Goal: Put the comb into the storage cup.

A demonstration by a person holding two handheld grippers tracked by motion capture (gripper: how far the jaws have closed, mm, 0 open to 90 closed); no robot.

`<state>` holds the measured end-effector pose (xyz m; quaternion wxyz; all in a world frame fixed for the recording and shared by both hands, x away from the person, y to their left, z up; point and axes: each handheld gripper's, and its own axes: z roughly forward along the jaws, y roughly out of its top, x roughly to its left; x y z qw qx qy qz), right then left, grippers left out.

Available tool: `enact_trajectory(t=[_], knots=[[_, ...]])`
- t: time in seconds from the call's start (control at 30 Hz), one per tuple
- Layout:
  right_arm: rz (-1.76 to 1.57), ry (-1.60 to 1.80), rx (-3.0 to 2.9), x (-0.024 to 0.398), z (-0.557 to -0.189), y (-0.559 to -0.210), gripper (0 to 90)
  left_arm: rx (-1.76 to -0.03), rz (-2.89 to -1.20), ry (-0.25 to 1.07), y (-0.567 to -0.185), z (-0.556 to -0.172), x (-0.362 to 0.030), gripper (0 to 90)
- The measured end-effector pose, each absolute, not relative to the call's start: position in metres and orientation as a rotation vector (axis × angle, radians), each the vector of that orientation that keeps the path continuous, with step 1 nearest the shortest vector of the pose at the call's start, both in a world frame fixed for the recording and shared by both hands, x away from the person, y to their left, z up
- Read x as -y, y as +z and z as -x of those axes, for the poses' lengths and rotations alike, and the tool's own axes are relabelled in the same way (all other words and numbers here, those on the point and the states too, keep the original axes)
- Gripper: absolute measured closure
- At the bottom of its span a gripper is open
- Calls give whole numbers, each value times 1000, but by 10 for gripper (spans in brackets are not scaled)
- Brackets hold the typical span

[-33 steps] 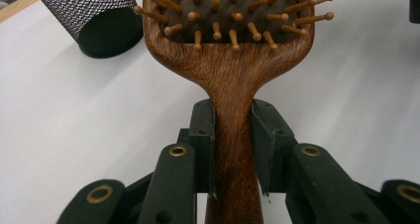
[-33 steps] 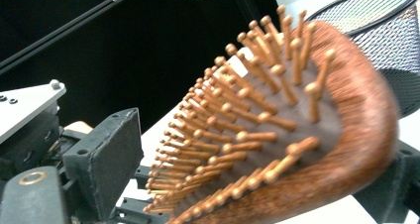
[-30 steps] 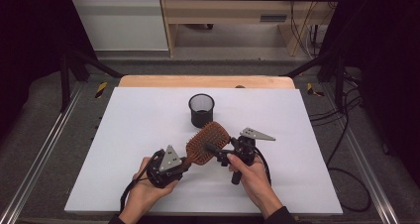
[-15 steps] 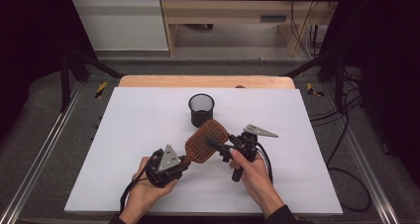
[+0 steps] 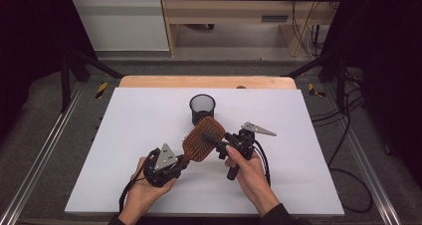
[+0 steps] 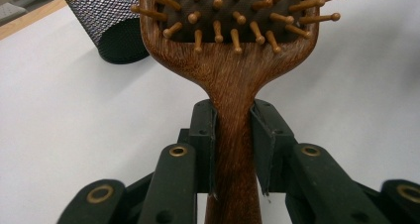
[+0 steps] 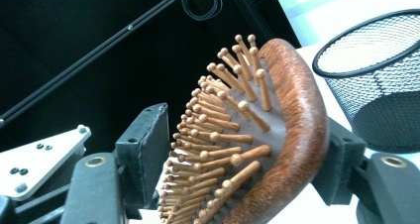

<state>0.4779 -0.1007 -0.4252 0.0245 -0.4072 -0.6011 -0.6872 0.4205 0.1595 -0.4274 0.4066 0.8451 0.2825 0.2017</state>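
While held, hairbrush [image 5: 203,138] between grippers.

Beside the black wire-mesh cup [image 5: 202,108], the hairbrush [image 5: 201,138] is reddish-brown grained wood with tan round-tipped pins on a grey pad, above the white table [image 5: 124,135].

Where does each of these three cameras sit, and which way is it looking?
High view: above the table's near side, looking forward and down; both forearms, left gripper, right gripper.
Left gripper view: rides the left gripper, looking along its jaws clamped on the brush handle.
Right gripper view: rides the right gripper, its jaws closing around the brush head.
Shared: all three show brush and mesh cup.
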Motion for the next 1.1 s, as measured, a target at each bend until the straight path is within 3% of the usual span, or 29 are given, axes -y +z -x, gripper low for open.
enact_trajectory(t=[0.8, 1.1], knots=[[1250, -2182, 1825, 91, -475, -419, 397, -727, -2102, 496, -427, -419, -157, 728], [1261, -2192, 1812, 87, -471, -415, 460, -740, -2100, 506, -428, -419, -157, 730]])
